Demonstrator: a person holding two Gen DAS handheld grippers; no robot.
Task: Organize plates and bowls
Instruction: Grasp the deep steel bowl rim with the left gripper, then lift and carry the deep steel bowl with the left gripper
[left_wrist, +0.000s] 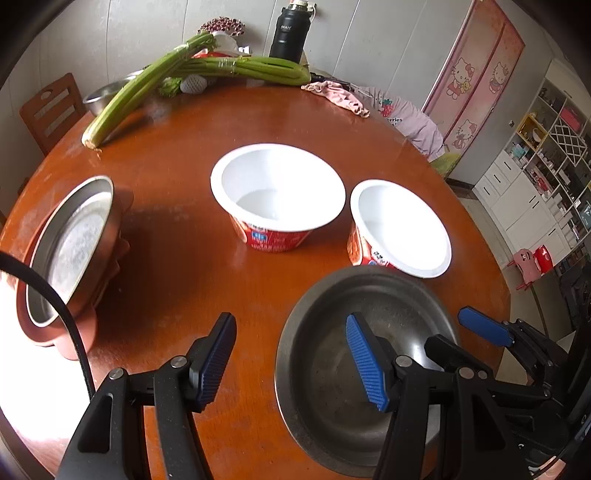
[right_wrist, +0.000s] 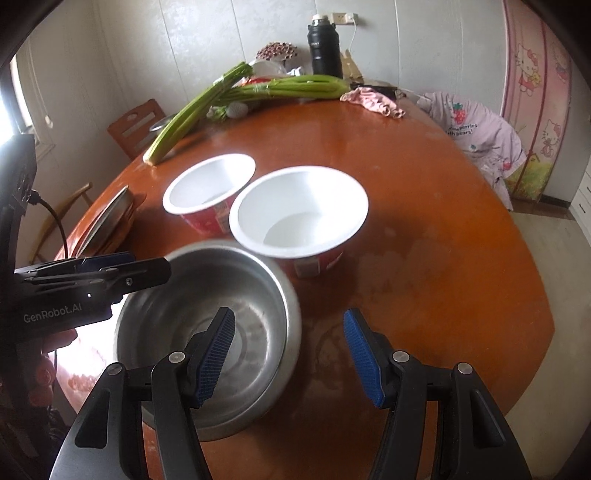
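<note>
- Table (left_wrist: 258, 122) of reddish-brown wood, round, carries all the dishes in both wrist views.
- Steel bowl (left_wrist: 332, 369) sits near the table's front edge, at about 5 o'clock in the left wrist view and 7 o'clock in the right wrist view; it is empty.
- Left gripper (left_wrist: 291, 363) hangs above the bowl's left rim, jaws apart at a middling width with nothing between them; its right blue pad is over the bowl's inside, its left pad over bare wood.
- Right gripper (right_wrist: 290, 356) hangs above the bowl's right rim, jaws likewise apart and empty; its left pad is over the bowl, its right pad over the table.
- Two white paper bowls with red printed sides stand upright beyond the steel bowl: a far one (left_wrist: 277, 192) near the table's centre and a near one (left_wrist: 400, 227) just beside the steel bowl's far rim, at about 2 o'clock from it in the left wrist view.
- Stack of plates (left_wrist: 70, 254), a steel one on top of reddish ones, rests at 9 o'clock by the table's left edge.
- Celery stalks (left_wrist: 207, 70) and a black flask (left_wrist: 288, 35) lie at 12 o'clock on the far side.
</note>
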